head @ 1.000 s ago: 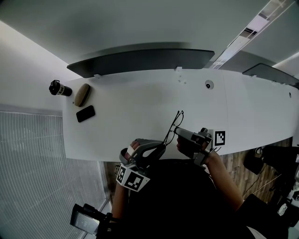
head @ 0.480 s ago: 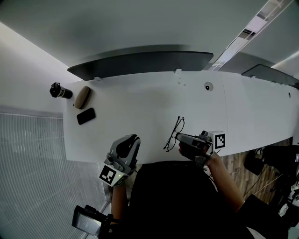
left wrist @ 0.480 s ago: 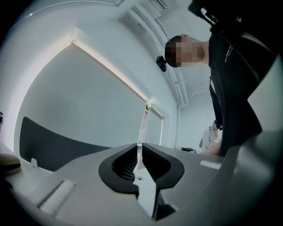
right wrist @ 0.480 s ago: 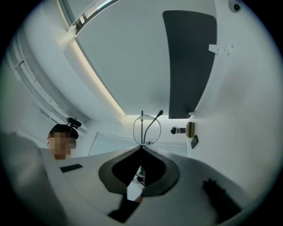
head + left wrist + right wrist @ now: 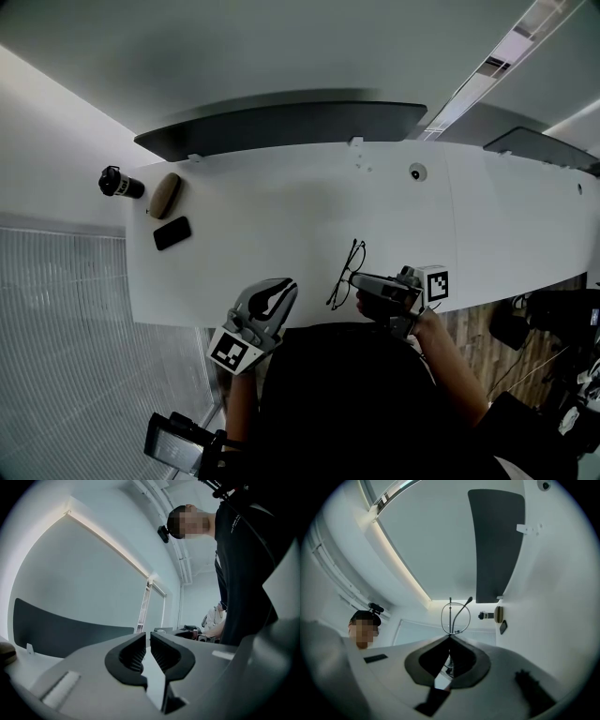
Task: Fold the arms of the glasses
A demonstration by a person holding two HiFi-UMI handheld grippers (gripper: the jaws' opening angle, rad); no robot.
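Note:
The thin black-framed glasses [image 5: 348, 269] hang just above the near edge of the white table [image 5: 281, 206]. My right gripper [image 5: 357, 280] is shut on their frame. In the right gripper view a lens ring and one arm of the glasses [image 5: 455, 617] stick up from the closed right gripper [image 5: 450, 638]. My left gripper [image 5: 286, 288] is to the left of the glasses and apart from them. In its own view the left gripper [image 5: 148, 645] shows only a narrow gap. Its jaws are closing with nothing between them.
At the table's far left lie a black phone [image 5: 172, 232], a brown case [image 5: 165, 193] and a black cylinder [image 5: 120, 182]. A small round fitting [image 5: 417, 172] sits at the back right. A dark panel [image 5: 281, 127] runs along the table's far edge.
My left gripper came away from the lower end of the glasses, swung left and rolled over, then drifted a little back. The right gripper has kept hold of the glasses almost in place.

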